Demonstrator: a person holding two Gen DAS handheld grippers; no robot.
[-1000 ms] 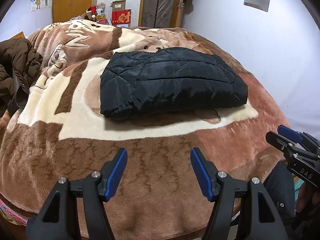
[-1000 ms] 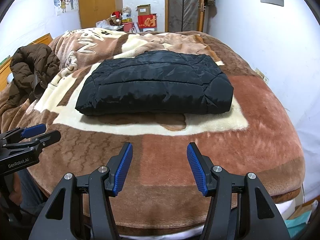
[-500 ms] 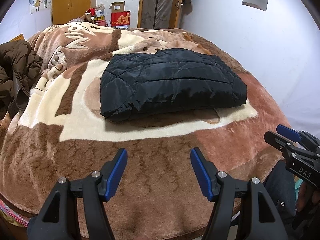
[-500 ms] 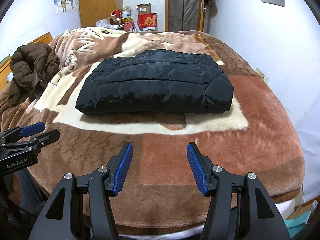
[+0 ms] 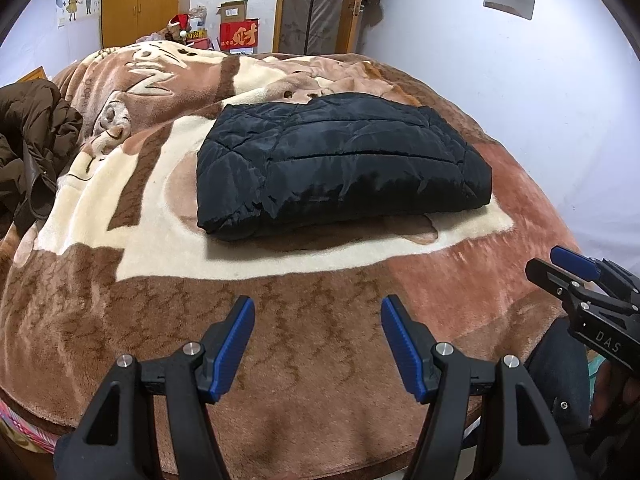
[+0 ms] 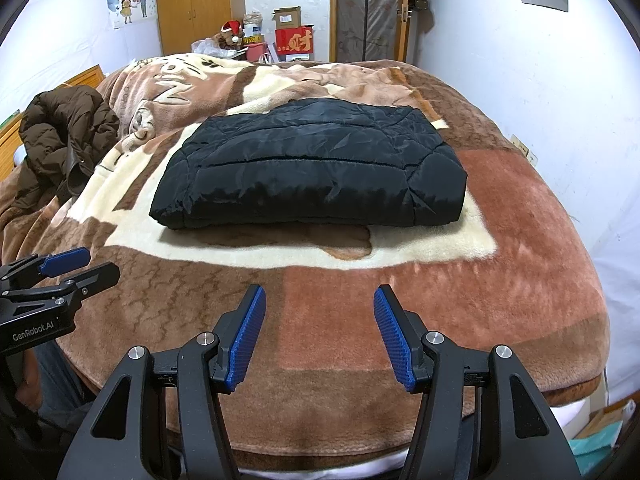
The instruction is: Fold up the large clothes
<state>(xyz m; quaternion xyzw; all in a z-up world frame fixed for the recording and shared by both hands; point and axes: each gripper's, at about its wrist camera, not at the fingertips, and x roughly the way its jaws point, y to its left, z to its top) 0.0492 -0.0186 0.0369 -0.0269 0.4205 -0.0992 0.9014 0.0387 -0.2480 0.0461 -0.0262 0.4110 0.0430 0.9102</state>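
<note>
A black quilted jacket lies folded into a flat rectangle in the middle of the bed; it also shows in the right wrist view. My left gripper is open and empty, held over the bed's near edge, well short of the jacket. My right gripper is open and empty, also near the front edge. Each gripper shows in the other's view: the right gripper at the right edge, the left gripper at the left edge.
A brown and cream plush blanket covers the bed. A crumpled brown puffer coat lies at the bed's left side. A white wall runs along the right. Boxes and a wooden wardrobe stand beyond the bed.
Both grippers stay open and nearly still. The left wrist view has shifted very slightly; the jacket has not moved.
</note>
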